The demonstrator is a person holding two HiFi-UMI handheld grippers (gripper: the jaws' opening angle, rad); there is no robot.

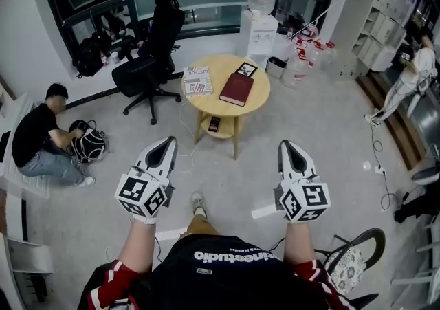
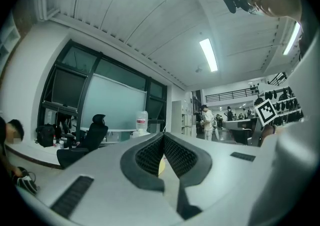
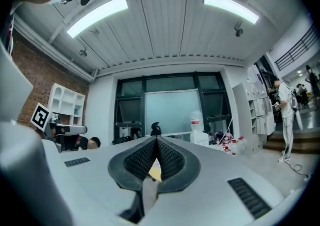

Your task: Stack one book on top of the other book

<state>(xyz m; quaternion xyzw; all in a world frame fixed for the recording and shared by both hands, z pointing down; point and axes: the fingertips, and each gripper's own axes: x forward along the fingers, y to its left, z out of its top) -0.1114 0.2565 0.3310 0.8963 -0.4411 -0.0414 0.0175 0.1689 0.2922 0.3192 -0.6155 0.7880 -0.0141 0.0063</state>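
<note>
the person stands back from a low round wooden worktop (image 1: 260,101), which sits at 12 o'clock from both hands, well apart from them across the pale floor. the left tongs (image 1: 169,141) are held level with the jaws pressed together and nothing between them; the left gripper view shows the 2 dark ribbed pads meeting at the tip. the right tongs (image 1: 284,144) are level too, at 3 o'clock from the left ones, and the right gripper view shows their pads closed on each other, also empty. on the worktop lie the 2 books, neither on the other: a dark red book (image 1: 237,89) flat near the middle, and a white book with red print (image 1: 197,80) at 9 o'clock from it by the edge, with a strip of bare wood between them. a small dark-framed picture (image 1: 246,69) lies at 12 o'clock from the red book, just beside it. on the lower shelf (image 1: 223,128) under the top sits a small dark thing i cannot make out. a black office chair (image 1: 152,51) stands at 10 o'clock from the worktop, near its edge. a white water dispenser (image 1: 258,35) with a clear bottle on top stands at 1 o'clock, with more water bottles (image 1: 302,61) on the floor beside it. a person in a black shirt (image 1: 38,137) crouches at 9 o'clock over a dark bag (image 1: 89,145), and another person (image 1: 412,71) stands far off at 3 o'clock by the white shelves.
</note>
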